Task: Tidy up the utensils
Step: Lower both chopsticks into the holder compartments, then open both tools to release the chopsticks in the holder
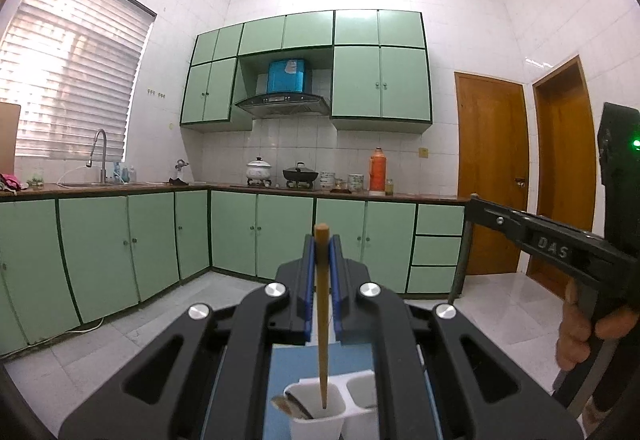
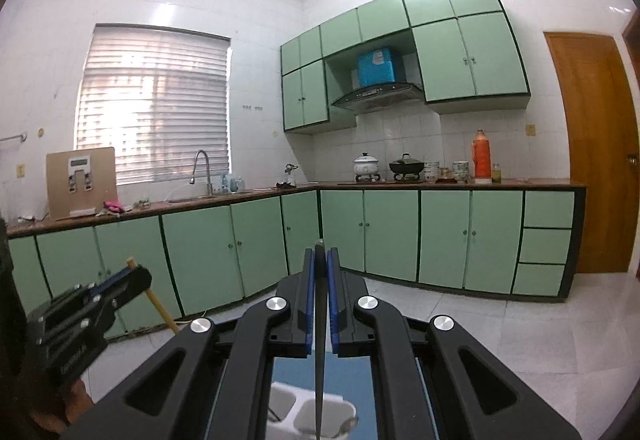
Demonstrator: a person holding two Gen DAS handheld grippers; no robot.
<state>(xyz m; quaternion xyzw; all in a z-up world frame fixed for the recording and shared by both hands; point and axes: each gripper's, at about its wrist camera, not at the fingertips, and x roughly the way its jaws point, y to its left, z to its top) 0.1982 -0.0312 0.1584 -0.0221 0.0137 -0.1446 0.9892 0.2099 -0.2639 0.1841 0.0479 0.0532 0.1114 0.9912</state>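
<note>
A: Left gripper [image 1: 322, 240], jaws clamped on the wooden stick [image 1: 322, 320], tip inside the holder [image 1: 316, 418]'s left cup: lower straight, then release.

B: Right gripper [image 2: 321, 254] pinches a dark utensil [image 2: 320, 352] over the right cup; keep it vertical.

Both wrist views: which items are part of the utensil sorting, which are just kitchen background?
In the job:
- wooden utensil, held by the left gripper
- dark utensil, held by the right gripper
- white divided holder below, on the blue surface

Background:
- orange thermos
- white pot
- black wok
- faucet
- cardboard box
</note>
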